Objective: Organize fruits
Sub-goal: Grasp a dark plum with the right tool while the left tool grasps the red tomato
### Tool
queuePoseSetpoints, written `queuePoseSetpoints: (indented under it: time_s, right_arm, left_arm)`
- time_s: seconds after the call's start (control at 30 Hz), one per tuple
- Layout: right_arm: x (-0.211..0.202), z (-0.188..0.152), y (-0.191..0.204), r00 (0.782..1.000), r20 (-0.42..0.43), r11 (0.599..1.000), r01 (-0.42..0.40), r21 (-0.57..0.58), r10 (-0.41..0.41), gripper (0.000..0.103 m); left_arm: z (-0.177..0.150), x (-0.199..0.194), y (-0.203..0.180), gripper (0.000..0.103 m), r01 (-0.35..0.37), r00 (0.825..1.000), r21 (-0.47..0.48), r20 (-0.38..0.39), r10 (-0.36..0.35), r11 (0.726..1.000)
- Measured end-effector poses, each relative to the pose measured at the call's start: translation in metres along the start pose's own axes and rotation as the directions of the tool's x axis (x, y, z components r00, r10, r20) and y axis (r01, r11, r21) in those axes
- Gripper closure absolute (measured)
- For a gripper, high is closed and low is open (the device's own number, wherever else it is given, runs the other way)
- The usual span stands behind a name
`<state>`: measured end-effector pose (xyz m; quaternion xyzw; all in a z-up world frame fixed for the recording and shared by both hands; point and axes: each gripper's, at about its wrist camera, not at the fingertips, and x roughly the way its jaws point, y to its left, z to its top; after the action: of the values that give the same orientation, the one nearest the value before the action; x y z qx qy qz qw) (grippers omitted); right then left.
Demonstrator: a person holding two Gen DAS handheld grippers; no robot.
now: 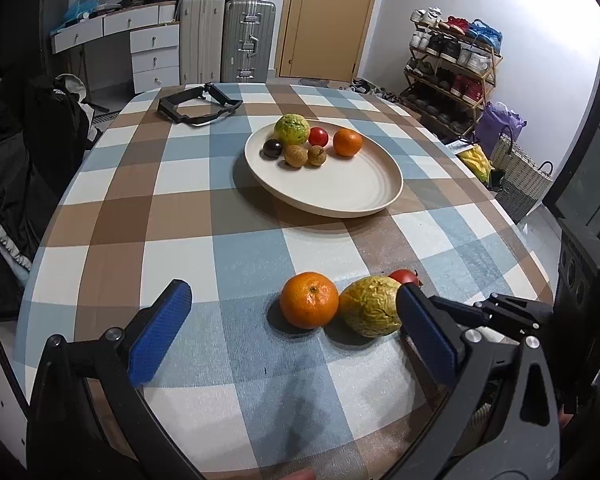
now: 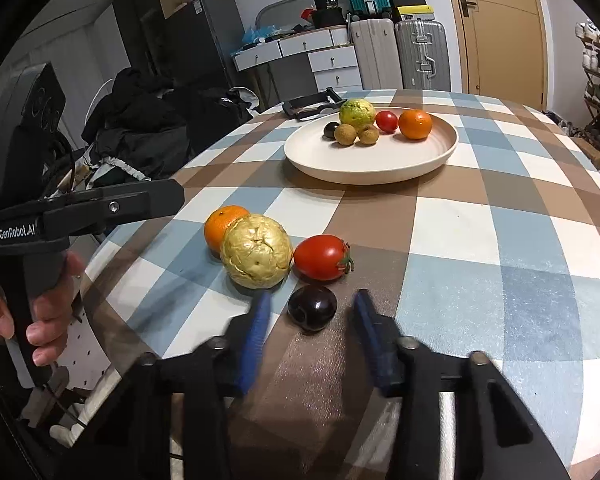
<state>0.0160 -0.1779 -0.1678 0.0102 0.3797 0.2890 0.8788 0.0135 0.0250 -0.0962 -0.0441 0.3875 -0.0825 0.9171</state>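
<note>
Near the table's front edge lie an orange (image 1: 309, 300) (image 2: 224, 226), a wrinkled yellow fruit (image 1: 370, 306) (image 2: 257, 251), a red tomato (image 1: 406, 277) (image 2: 321, 257) and a dark plum (image 2: 312, 308). My left gripper (image 1: 292, 290) is open wide, with the orange and the yellow fruit just beyond its blue pads (image 1: 160, 332). My right gripper (image 2: 311, 300) is low over the cloth with the plum between its blurred blue fingers (image 2: 258, 316); a gap shows on each side. A cream plate (image 1: 340, 188) (image 2: 380, 164) farther back holds several fruits, among them a green one (image 1: 292, 128).
The round table wears a checked cloth (image 1: 220, 200). A black frame-like object (image 1: 198, 106) lies at its far side. A hand (image 2: 48, 304) holds the left gripper's handle at the left table edge. Suitcases, drawers and a shoe rack (image 1: 452, 64) stand beyond.
</note>
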Motion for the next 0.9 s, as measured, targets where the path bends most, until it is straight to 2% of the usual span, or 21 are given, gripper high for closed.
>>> queuePoseSetpoints:
  time_s: [0.07, 0.2, 0.33, 0.43, 0.5, 0.57, 0.63, 0.73, 0.8, 0.9]
  right_arm:
    - [0.002, 0.0, 0.0, 1.0, -0.006, 1.0, -0.004, -0.009, 0.004, 0.077]
    - [0.0, -0.002, 0.001, 1.0, 0.003, 1.0, -0.006, -0.027, 0.006, 0.078]
    - [-0.011, -0.004, -0.006, 0.999, 0.035, 1.0, -0.007, -0.003, 0.007, 0.078]
    - [-0.023, -0.006, -0.014, 0.998, 0.066, 1.0, 0.004, 0.017, -0.005, 0.078]
    - [-0.03, -0.006, -0.019, 0.997, 0.079, 1.0, 0.007, 0.025, -0.009, 0.078]
    - [-0.039, -0.008, -0.026, 0.995, 0.094, 0.999, 0.019, 0.037, -0.023, 0.078]
    - [-0.045, -0.01, -0.035, 0.994, 0.104, 0.998, 0.031, 0.053, -0.036, 0.078]
    - [-0.054, -0.012, -0.047, 0.991, 0.122, 0.996, 0.047, 0.079, -0.056, 0.078]
    - [-0.059, -0.013, -0.055, 0.989, 0.134, 0.994, 0.053, 0.1, -0.067, 0.078]
    - [-0.062, -0.014, -0.064, 0.986, 0.147, 0.991, 0.056, 0.121, -0.074, 0.078]
  left_arm:
    - [0.004, 0.002, -0.003, 0.001, 0.014, 1.0, 0.015, -0.006, -0.014, 1.0]
    - [0.018, 0.005, -0.015, 0.001, 0.067, 0.998, 0.074, -0.021, -0.065, 0.995]
    - [0.038, 0.017, -0.037, 0.001, 0.117, 0.991, 0.178, -0.087, -0.102, 0.977]
    - [0.048, 0.026, -0.061, 0.001, 0.142, 0.985, 0.299, -0.136, -0.105, 0.944]
    - [0.051, 0.037, -0.078, 0.001, 0.153, 0.979, 0.39, -0.183, -0.086, 0.908]
    - [0.051, 0.047, -0.091, 0.001, 0.155, 0.974, 0.445, -0.216, -0.062, 0.882]
    - [0.05, 0.061, -0.101, 0.001, 0.184, 0.962, 0.484, -0.269, -0.055, 0.855]
    - [0.045, 0.077, -0.111, 0.002, 0.188, 0.949, 0.523, -0.314, -0.017, 0.831]
    - [0.04, 0.087, -0.115, 0.002, 0.165, 0.949, 0.55, -0.315, 0.021, 0.819]
    - [0.036, 0.097, -0.116, 0.013, 0.199, 0.935, 0.549, -0.354, 0.01, 0.811]
